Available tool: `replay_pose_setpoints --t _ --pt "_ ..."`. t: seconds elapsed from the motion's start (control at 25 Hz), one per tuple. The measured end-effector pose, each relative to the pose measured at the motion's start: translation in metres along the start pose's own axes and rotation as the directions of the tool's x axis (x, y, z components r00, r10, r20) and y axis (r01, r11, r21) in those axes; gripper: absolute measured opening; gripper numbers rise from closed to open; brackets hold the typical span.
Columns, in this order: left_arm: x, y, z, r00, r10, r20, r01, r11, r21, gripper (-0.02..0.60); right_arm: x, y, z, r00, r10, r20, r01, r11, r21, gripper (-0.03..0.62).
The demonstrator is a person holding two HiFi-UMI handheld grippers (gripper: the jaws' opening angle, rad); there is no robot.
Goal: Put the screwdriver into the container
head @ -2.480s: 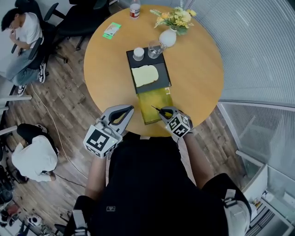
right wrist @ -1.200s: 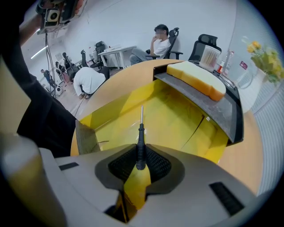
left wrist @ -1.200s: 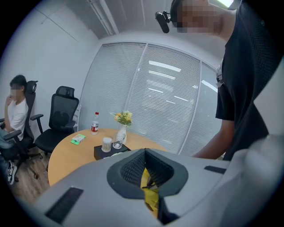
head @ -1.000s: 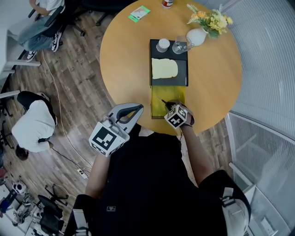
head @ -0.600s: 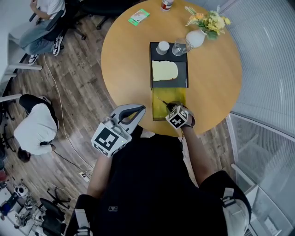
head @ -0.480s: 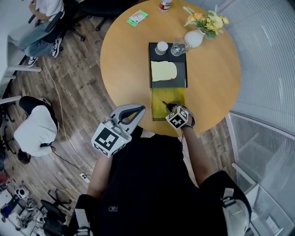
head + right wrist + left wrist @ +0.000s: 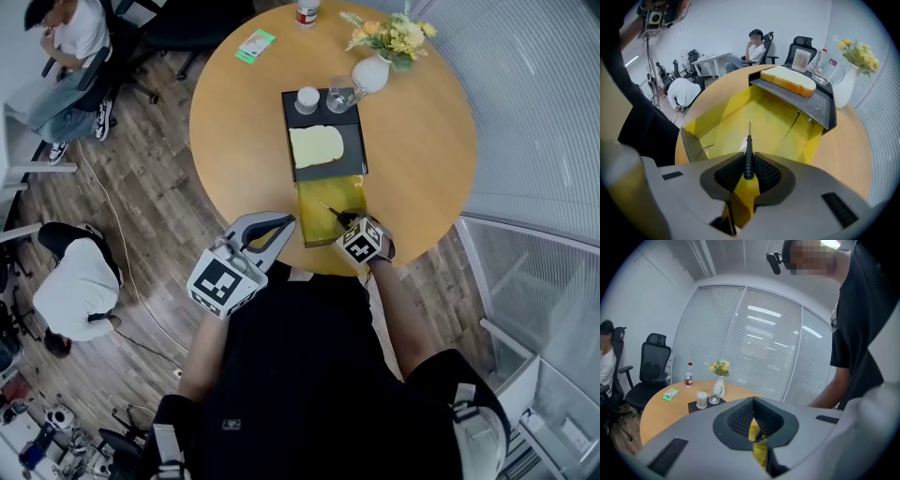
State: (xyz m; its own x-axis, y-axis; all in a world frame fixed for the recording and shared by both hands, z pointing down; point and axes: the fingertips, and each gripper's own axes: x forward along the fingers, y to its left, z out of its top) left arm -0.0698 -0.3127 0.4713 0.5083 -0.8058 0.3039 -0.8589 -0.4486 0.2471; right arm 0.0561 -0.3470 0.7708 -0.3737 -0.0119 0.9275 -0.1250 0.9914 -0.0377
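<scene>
My right gripper [image 7: 345,222] [image 7: 749,171] is shut on a thin black screwdriver [image 7: 749,152] [image 7: 331,212]. Its metal tip points forward over the yellow see-through container [image 7: 717,124] [image 7: 314,225], which lies at the table's near edge. The gripper hangs above the container's near end. My left gripper [image 7: 277,223] [image 7: 754,425] is off the table's edge, left of the container. Its jaws are shut with nothing between them.
A black tray [image 7: 352,155] [image 7: 806,105] just beyond the container carries a slice of bread [image 7: 316,145] [image 7: 787,78], a white cup [image 7: 307,99] and a glass [image 7: 340,94]. A flower vase [image 7: 372,71], a bottle [image 7: 307,13] and a green packet [image 7: 254,45] stand farther back. People sit at the left.
The head view has shifted. My right gripper has stayed over the container's near end, still shut on the screwdriver. The left gripper has hardly moved.
</scene>
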Motion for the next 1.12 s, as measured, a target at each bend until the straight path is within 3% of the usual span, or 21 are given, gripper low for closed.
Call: replay_pose_setpoints --t 0.32,0.6,0.76,1.12 --pt "-0.012 0.003 -0.005 0.999 0.036 -0.001 -0.036 0.999 -0.012 0.005 0.008 0.001 0.007 1.000 -0.006 0.004 0.006 0.999 -0.044 0.080" --pt "-0.014 0.004 -0.006 0.999 0.032 0.006 -0.032 0.999 -0.016 0.005 -0.010 0.000 0.009 0.999 -0.035 0.039 0.036 0.999 -0.025 0.095" --pt "-0.006 0.000 -0.008 1.000 -0.013 0.000 0.013 1.000 -0.009 0.005 -0.035 0.006 0.015 0.989 -0.004 0.146 -0.006 0.998 0.070 0.015" --pt "0.017 -0.024 -0.009 0.981 -0.192 -0.042 0.194 0.979 0.061 0.005 -0.079 0.018 0.021 0.944 -0.093 0.315 0.048 0.988 0.149 0.005"
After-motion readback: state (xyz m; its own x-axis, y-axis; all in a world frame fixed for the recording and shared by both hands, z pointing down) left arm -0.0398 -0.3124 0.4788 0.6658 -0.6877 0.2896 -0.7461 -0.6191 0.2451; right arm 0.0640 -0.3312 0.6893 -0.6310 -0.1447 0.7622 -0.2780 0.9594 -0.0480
